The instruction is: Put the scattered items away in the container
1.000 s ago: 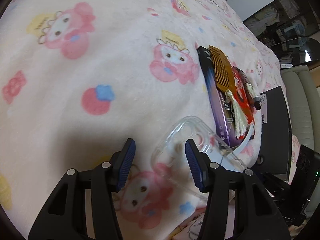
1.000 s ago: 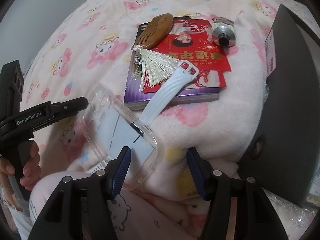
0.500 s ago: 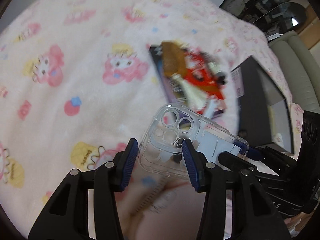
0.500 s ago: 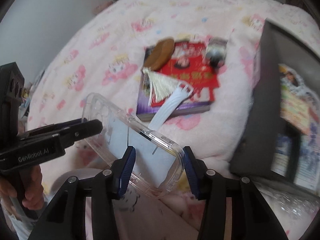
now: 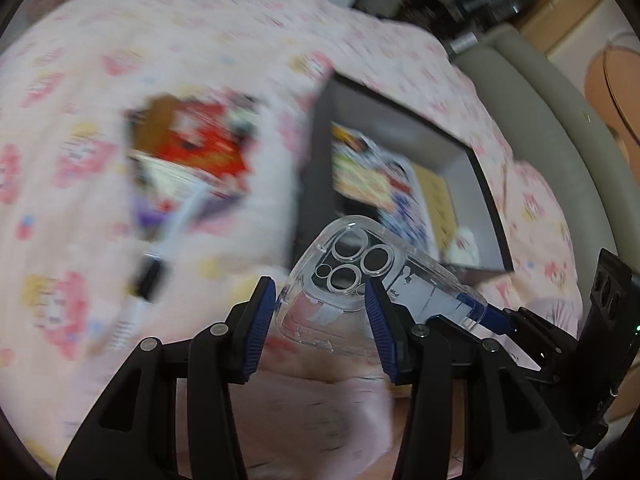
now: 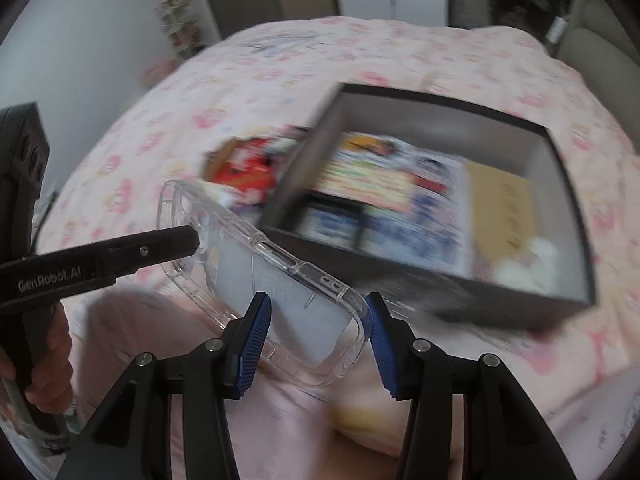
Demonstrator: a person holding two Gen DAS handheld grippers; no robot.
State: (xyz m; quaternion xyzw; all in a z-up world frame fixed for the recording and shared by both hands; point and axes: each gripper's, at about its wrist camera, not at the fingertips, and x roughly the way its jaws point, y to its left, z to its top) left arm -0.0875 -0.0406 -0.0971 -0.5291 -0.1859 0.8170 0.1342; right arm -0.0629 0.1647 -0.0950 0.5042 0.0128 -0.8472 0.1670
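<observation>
A clear phone case (image 5: 352, 252) hangs in the air above the pink cartoon-print blanket (image 5: 120, 40), held at both ends. My left gripper (image 5: 319, 292) is shut on its camera-hole end. My right gripper (image 6: 317, 308) is shut on the other end of the phone case (image 6: 256, 264). Just beyond the case lies the open dark box (image 6: 400, 98), with colourful printed sheets, a brown card and something white and soft inside. To the left of the box (image 5: 400, 120) a blurred pile (image 5: 188, 148) of a purple book, a red card and a brown comb rests on the blanket.
A white strap with a dark end (image 5: 160, 256) lies on the blanket below the pile. A grey-green sofa (image 5: 560, 120) borders the bed on the right. A hand (image 6: 48, 360) grips the left tool's handle. Shelves (image 6: 180, 20) and doors stand past the bed.
Both grippers closed on the phone case, lifted it off the blanket and carried it right towards the dark box, whose inside has come into view.
</observation>
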